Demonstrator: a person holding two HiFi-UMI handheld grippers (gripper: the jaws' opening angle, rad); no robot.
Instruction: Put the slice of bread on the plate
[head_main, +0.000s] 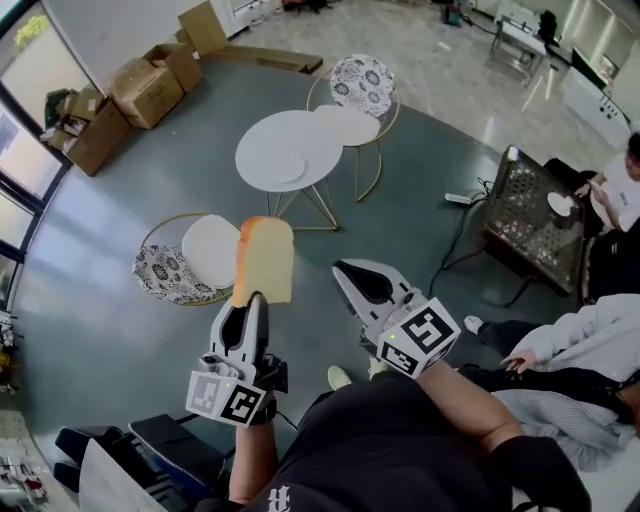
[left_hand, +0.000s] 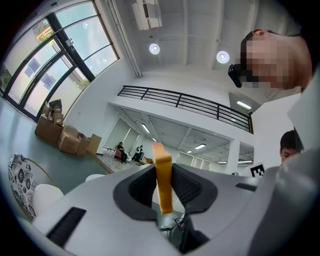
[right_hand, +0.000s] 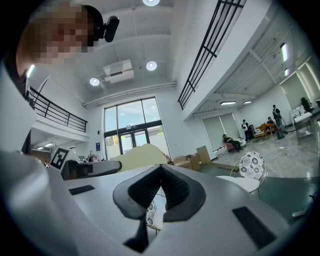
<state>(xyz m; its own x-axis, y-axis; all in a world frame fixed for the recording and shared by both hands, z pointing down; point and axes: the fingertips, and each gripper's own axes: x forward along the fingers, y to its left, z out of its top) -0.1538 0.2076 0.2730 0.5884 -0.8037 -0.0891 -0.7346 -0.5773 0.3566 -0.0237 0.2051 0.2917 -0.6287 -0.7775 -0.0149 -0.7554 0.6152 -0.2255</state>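
Your left tool (head_main: 252, 303) was clamped on the slice of bread (head_main: 265, 260). Its jaws pinched the lower edge, so the slice stood upright above them, edge-on in the left gripper view and broad face toward you in the head view. Your right tool (head_main: 352, 272) rode just beside it, jaws together and nothing between them. Both pointed level, out over the grey floor (head_main: 120, 330) and well short of the furniture.

Ahead sat the round white tabletop (head_main: 262, 140). On it was what looked like the white plate (head_main: 284, 166), faint against the same colour. Nearer, off to the left, stood a patterned chair (head_main: 165, 270).

So this was the carry: bread in the air, plate well apart from it and ahead. Next, I'd judge, you needed to bring the left tool over the plate and roll the slice from upright toward flat. Then lower it until it rested, and only then part the jaws. Soft bread held by one edge could sag or tear, so a gentle approach was called for.
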